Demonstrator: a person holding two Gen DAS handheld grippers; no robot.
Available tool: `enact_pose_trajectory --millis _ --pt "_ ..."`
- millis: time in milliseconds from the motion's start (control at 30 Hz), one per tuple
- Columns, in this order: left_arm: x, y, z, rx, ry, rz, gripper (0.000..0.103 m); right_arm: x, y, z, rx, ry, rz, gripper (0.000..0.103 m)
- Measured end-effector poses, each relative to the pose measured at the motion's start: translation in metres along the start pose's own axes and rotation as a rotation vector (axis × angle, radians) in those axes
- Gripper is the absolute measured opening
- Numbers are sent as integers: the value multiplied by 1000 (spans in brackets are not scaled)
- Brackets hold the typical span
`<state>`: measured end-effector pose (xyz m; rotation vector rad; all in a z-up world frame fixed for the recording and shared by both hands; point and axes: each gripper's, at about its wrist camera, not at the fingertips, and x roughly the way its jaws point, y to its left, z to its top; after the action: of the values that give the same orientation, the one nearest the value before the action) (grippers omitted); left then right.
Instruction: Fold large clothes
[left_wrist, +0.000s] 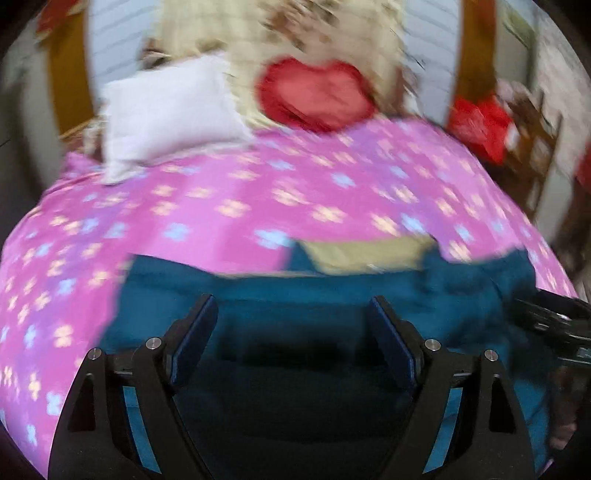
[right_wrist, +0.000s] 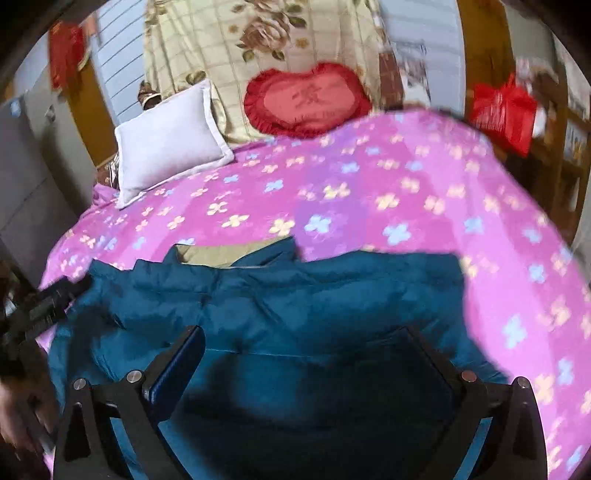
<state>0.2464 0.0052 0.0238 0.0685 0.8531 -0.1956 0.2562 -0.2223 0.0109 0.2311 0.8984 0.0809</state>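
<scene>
Teal garment (right_wrist: 280, 295) is spread on the bed (right_wrist: 369, 192), under both grippers, left (left_wrist: 291, 328) and right (right_wrist: 306, 354), jaws apart. Opposite edges, seemingly rumpled, should be gripped evenly before folding.

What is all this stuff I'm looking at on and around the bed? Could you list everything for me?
Teal padded garment: one, teal with a tan lining at the collar, spread on the near part of the bed.
Pink flowered bedsheet: one, pink-purple, covering the bed.
White square pillow: one, far left of the bed.
Red heart-shaped cushion: one, at the head of the bed.
Cream floral quilt: one, behind the cushions.
Red plastic bag: one, far right, off the bed.
Left gripper: black, jaws open above the garment.
Right gripper: black, jaws open above the garment.
</scene>
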Motion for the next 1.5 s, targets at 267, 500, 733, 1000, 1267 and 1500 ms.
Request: enact_pose_trajectory --millis 267,500,733,1000,1267,1500 --pt "69 -29 -9 74 181 190 87 41 -13 -12 -36 163 -92 103" --pt "11 19 -12 -14 22 77 88 -10 -12 -18 -13 42 -42 103" --pt "-22 77 -33 -103 -60 -23 92 -73 -37 -66 90 -91 -146 103" --pt "-51 62 -35 -48 -136 -57 92 -28 -71 -79 165 40 -91 103" --pt "-2 119 -66 -119 89 302 94 -30 -82 -84 166 68 -68 103" --pt "8 138 -78 -292 88 187 98 -79 -9 -80 -63 -178 -131 103"
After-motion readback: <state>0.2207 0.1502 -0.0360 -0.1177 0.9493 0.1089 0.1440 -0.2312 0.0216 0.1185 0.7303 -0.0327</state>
